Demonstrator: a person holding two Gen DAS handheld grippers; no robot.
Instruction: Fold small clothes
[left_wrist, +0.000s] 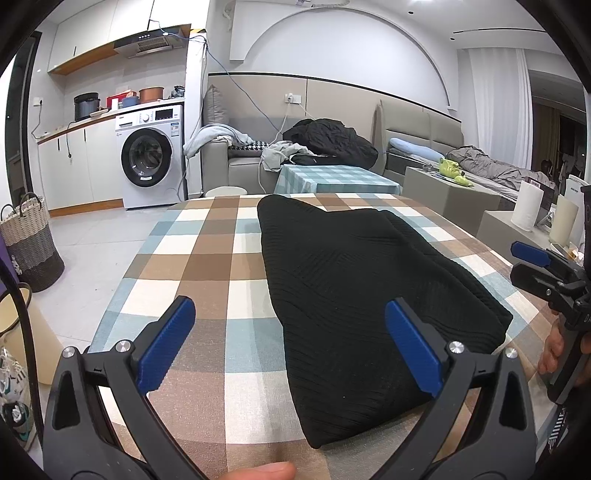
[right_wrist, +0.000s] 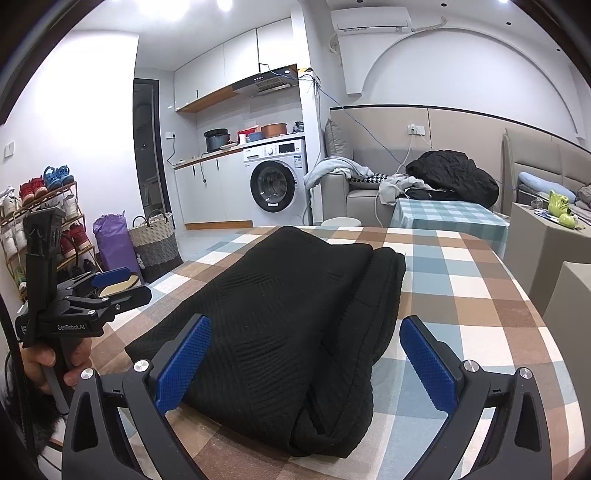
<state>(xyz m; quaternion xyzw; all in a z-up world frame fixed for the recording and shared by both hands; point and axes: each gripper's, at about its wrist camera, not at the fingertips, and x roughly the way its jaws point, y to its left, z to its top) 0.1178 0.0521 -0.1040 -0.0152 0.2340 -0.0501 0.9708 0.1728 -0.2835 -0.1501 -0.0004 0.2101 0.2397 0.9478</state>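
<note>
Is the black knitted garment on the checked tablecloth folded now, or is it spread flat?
Folded. The black knitted garment lies as a narrow bundle on the checked tablecloth, with stacked layers showing along its right edge and near end. Neither gripper touches it.

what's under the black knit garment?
The black knit garment lies folded on the checked tablecloth, which shows all around it. Anything beneath its layers is covered; neither view shows it.

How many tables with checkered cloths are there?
2. The near table has a brown, white and blue cloth, with the folded black garment lying on it. The far table has a teal check cloth and stands by the sofa. Others may be out of view.
</note>
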